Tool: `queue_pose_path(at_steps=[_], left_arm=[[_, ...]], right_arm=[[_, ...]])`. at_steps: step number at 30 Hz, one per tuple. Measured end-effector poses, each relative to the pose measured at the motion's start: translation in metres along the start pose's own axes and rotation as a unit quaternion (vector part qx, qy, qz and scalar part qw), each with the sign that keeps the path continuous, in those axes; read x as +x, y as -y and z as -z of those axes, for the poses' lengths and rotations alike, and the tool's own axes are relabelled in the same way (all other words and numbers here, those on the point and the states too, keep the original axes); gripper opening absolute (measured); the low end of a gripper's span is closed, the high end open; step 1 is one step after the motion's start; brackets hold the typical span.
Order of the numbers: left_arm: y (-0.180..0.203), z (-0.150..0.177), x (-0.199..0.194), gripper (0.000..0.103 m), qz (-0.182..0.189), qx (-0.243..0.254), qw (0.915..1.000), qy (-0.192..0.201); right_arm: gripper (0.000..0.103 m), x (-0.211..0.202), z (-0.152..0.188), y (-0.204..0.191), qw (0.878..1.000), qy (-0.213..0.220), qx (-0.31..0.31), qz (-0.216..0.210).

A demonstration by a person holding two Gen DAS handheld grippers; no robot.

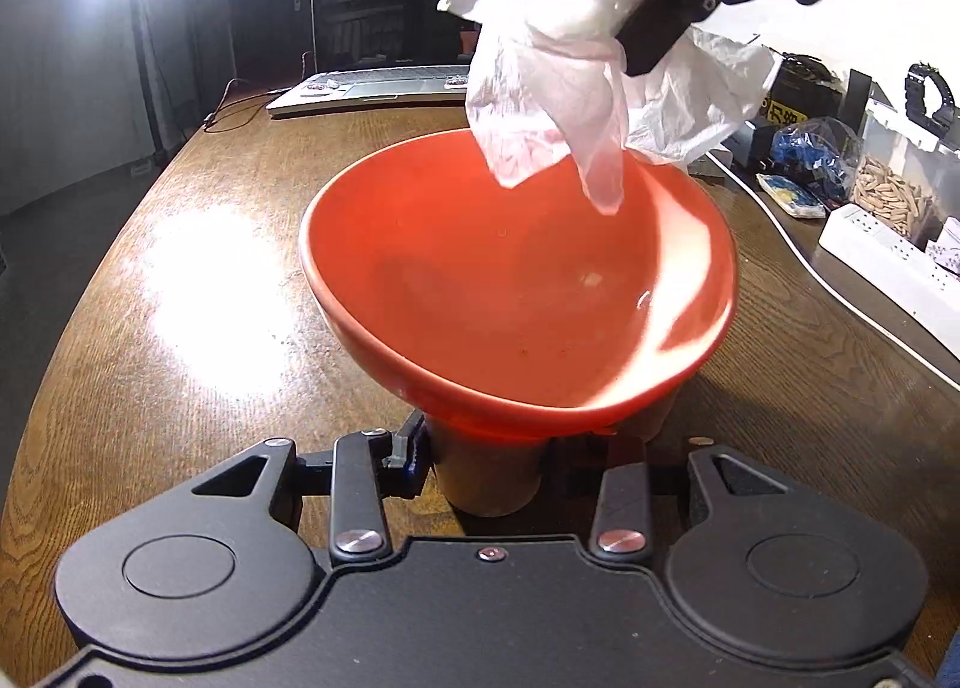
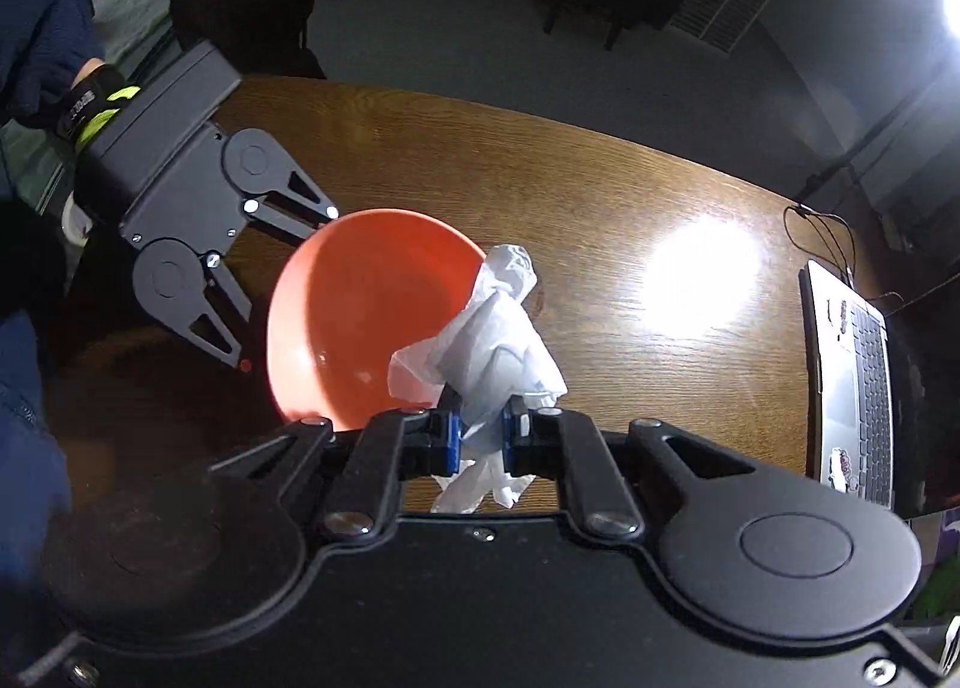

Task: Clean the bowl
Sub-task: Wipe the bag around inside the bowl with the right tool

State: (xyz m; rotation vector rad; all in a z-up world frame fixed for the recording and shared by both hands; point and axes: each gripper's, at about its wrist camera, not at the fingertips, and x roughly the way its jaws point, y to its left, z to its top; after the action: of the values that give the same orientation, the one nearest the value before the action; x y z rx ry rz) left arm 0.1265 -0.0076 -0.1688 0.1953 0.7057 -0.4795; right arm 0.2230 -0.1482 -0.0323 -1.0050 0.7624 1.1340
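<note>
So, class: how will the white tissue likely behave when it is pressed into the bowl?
The tissue is probably floppy: its corners hang limp below the right gripper. It is likely light, since a pinch holds the whole wad. It may slide easily, as the bowl looks glossy.

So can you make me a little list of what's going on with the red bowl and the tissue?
bowl: red bowl, tilted, its foot between the left gripper jaws
tissue: crumpled white tissue, pinched by the right gripper, hanging over the bowl's far rim
inside of bowl: a few small specks
table: brown wooden table
behind: open laptop
</note>
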Motion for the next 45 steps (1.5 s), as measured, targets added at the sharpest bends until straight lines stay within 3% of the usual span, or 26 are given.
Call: queue_pose_path(at_steps=[3,9,14,18,27,33,45], left_arm=[[0.005,-0.001,0.003,0.038,0.004,0.006,1.0000,0.002],[0.008,-0.001,0.004,0.038,0.003,0.005,1.0000,-0.001],[0.010,-0.003,0.003,0.038,0.005,0.008,0.9999,-0.009],[0.010,-0.009,0.009,0.038,0.006,0.014,0.9998,-0.012],[0.008,-0.003,0.008,0.038,0.011,0.019,0.9997,-0.011],[0.006,-0.001,0.005,0.038,0.016,0.023,0.9996,-0.011],[0.004,-0.003,0.006,0.038,0.020,0.032,0.9992,-0.012]], right_arm=[[0.014,0.010,-0.005,-0.024,0.999,-0.015,-0.029,-0.024],[0.014,0.023,-0.020,-0.045,0.997,0.001,-0.047,-0.059],[0.014,0.038,-0.041,-0.021,0.998,0.031,-0.012,-0.053],[0.014,0.047,-0.046,0.001,0.999,0.022,-0.012,-0.044],[0.014,0.046,-0.015,0.025,0.999,-0.023,-0.017,-0.036],[0.014,0.041,0.011,0.016,0.998,-0.045,-0.013,-0.047],[0.014,0.038,0.009,-0.014,0.993,-0.053,-0.030,-0.099]])
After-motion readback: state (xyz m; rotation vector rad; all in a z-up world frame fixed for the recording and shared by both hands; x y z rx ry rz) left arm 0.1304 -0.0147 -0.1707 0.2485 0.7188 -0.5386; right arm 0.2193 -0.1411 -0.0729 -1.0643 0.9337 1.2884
